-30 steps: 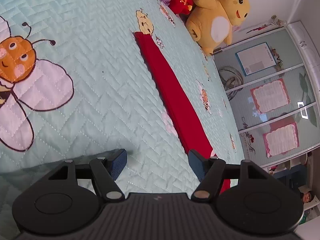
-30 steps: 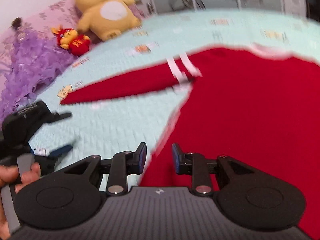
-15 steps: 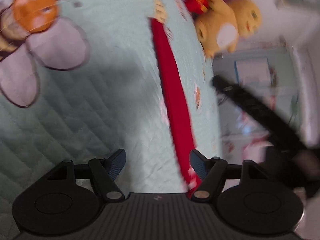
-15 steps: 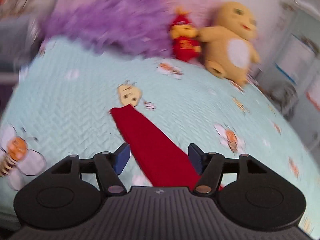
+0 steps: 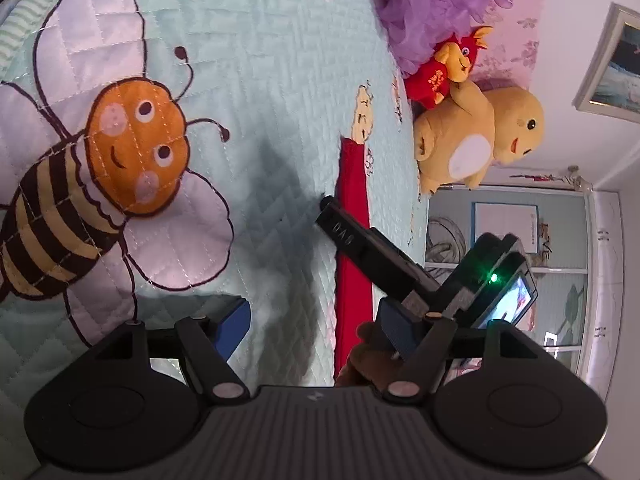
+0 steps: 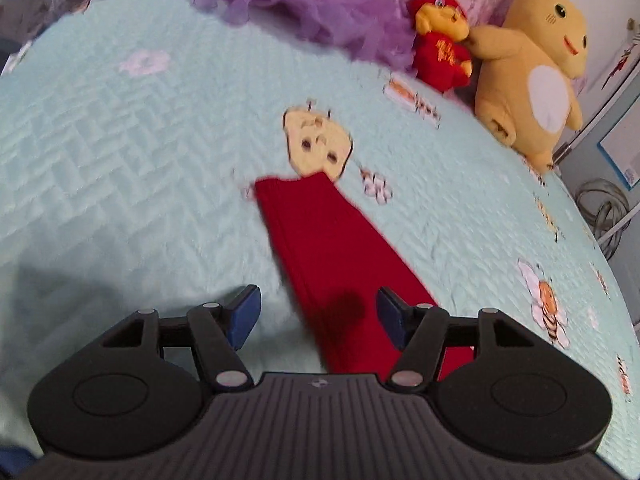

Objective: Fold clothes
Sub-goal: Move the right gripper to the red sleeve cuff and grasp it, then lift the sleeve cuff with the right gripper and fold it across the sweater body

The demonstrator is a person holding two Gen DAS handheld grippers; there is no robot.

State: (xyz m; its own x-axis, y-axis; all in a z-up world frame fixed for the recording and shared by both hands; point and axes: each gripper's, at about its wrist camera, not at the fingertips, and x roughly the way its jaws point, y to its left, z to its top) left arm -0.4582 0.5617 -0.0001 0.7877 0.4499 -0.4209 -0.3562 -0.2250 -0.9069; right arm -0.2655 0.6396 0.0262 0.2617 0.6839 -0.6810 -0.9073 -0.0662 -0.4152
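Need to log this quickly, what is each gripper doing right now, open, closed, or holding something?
Left gripper: open, holding nothing.
Right gripper: open above the red sleeve, which it does not grip; its fingers have just been opening.

Both cams sit low over the bed (image 5: 260,60), each looking forward and down past its own jaws. The left one is rolled sideways, close to the quilt; the right one faces the headboard end. Both catch the red sleeve (image 6: 320,240) and yellow plush (image 5: 476,140) far off.
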